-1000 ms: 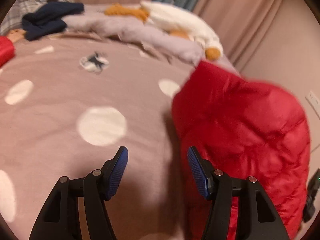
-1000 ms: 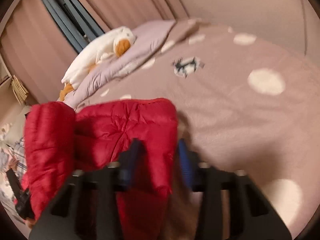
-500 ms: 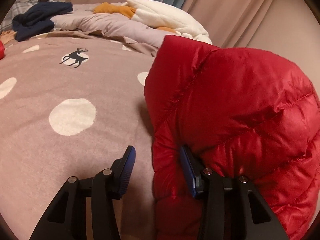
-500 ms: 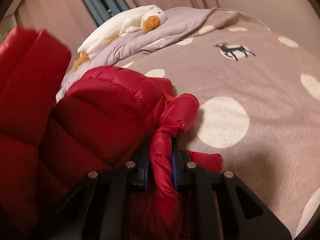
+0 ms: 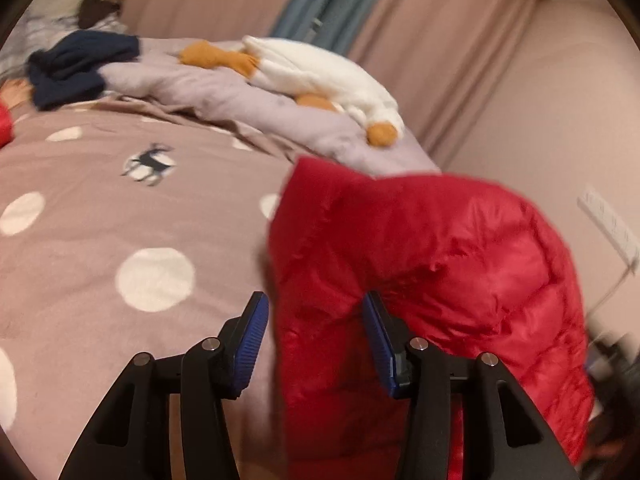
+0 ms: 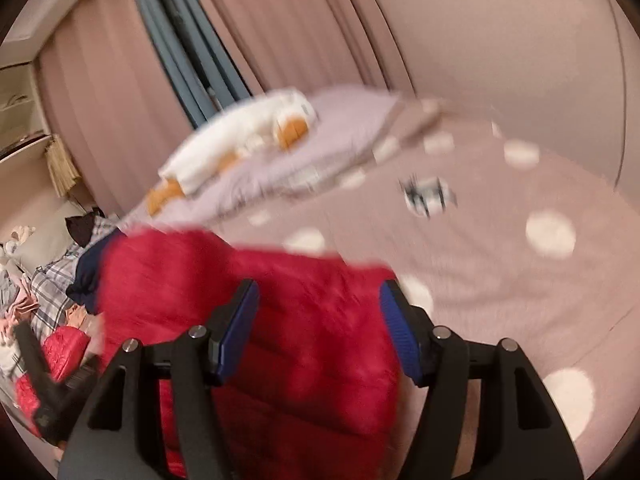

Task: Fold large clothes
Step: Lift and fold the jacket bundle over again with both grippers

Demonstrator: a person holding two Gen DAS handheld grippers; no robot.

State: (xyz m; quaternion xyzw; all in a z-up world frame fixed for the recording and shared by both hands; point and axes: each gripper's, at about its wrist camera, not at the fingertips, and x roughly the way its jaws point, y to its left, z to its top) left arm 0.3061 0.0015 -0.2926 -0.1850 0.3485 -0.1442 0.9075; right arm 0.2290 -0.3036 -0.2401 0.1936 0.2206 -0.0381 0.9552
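A: Left tool [image 5: 314,340]?
B: Half open, red jacket [image 5: 420,264] fold between its pads, grip unclear.
A: Right tool [image 6: 318,330]?
B: Jaws just opened wide, jacket beneath, unpinched, on the spotted bed [image 5: 100,200].

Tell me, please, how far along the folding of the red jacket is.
Done: the jacket looks doubled over, but puffy and not yet a neat fold. In hand: nothing firmly. The jaws of both the left gripper and the right gripper have just been opening, with the jacket between them unpressed. Left: flatten it and finish folding; the navy garment waits.
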